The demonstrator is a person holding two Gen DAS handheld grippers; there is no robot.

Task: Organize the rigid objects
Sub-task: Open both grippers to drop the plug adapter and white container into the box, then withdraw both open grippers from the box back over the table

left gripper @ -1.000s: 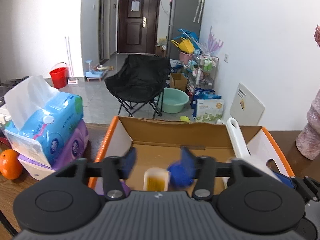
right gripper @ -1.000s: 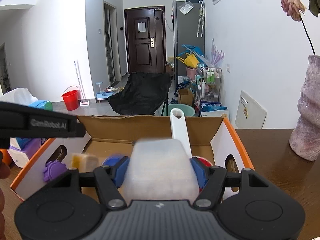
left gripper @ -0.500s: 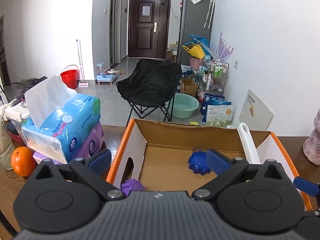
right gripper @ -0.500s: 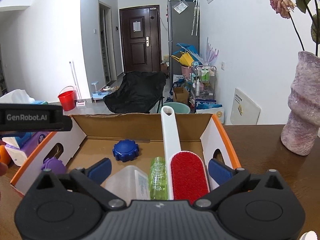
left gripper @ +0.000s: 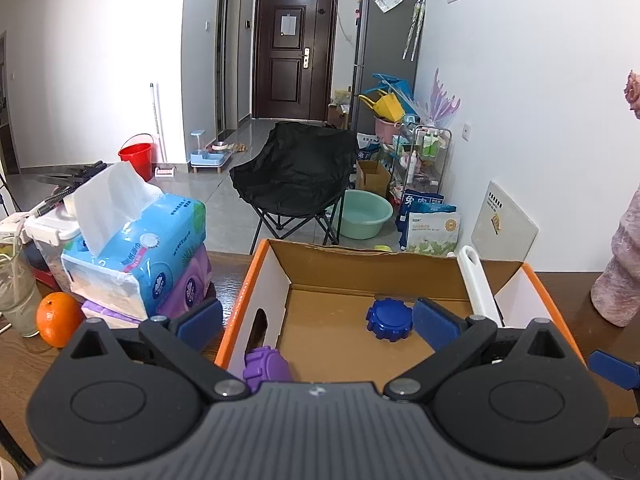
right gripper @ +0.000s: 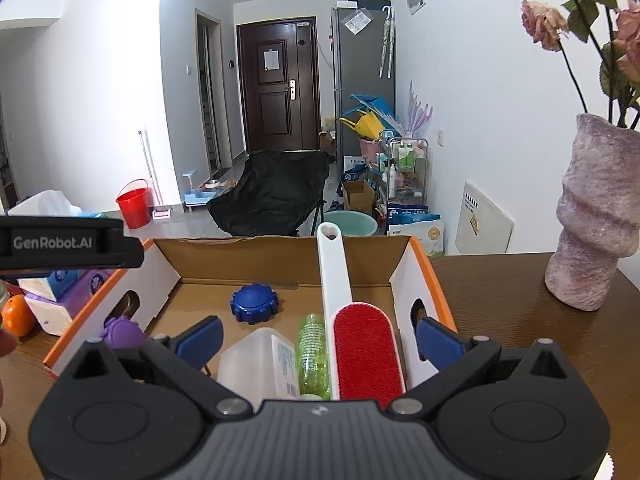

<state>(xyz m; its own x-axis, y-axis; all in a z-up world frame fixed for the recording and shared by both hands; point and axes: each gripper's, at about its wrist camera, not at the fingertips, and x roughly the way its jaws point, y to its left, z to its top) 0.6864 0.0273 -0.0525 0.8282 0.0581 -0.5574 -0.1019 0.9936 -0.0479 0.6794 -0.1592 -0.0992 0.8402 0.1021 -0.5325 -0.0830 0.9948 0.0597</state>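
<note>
Both grippers, left gripper (left gripper: 318, 322) and right gripper (right gripper: 318, 340), gape wide, empty, over the cardboard box (right gripper: 432, 280).

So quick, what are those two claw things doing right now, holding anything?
Left gripper: open, holding nothing, above the box.
Right gripper: open, holding nothing, also above the box.

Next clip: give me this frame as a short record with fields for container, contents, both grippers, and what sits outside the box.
container: cardboard box, open top, orange edges, on wooden table
contents: blue gear cap, purple gear cap, translucent container, green bottle, lint brush with handle leaning on the back wall
left gripper: open, empty
right gripper: open, empty
outside box: tissue packs, orange, vase
</note>
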